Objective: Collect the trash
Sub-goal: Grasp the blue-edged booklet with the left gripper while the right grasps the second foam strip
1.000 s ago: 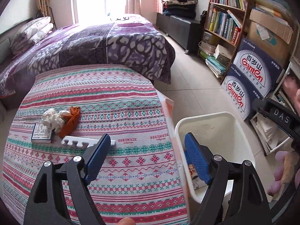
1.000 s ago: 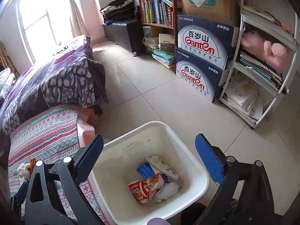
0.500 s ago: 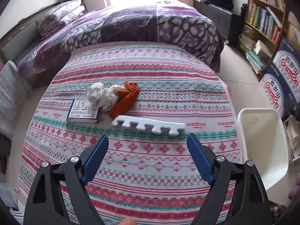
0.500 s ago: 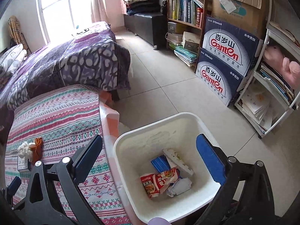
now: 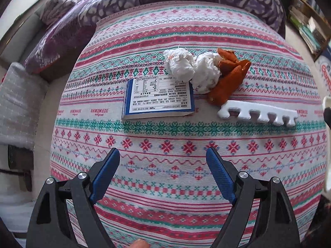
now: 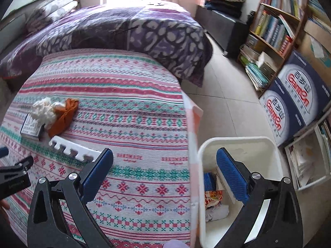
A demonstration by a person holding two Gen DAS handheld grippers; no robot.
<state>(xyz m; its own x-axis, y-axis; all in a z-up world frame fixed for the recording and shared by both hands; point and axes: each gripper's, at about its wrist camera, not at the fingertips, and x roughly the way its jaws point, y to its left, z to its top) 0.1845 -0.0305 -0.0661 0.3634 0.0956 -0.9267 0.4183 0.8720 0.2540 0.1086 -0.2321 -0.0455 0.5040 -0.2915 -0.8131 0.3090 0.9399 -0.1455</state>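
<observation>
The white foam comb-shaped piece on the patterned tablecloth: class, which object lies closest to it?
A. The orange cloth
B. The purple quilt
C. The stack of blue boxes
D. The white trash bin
A. The white foam piece lies with one end right beside the lower tip of the orange cloth on the tablecloth, while the trash bin stands on the floor off the table's edge.

Left gripper [image 5: 163, 159] hangs over the patterned cloth [image 5: 165, 144], jaws wide, nothing between them. Beyond lie a booklet [image 5: 158, 98], white wads [image 5: 194, 68], an orange rag [image 5: 227, 80] touching them, and a white foam comb [image 5: 258, 113] just beside.
</observation>
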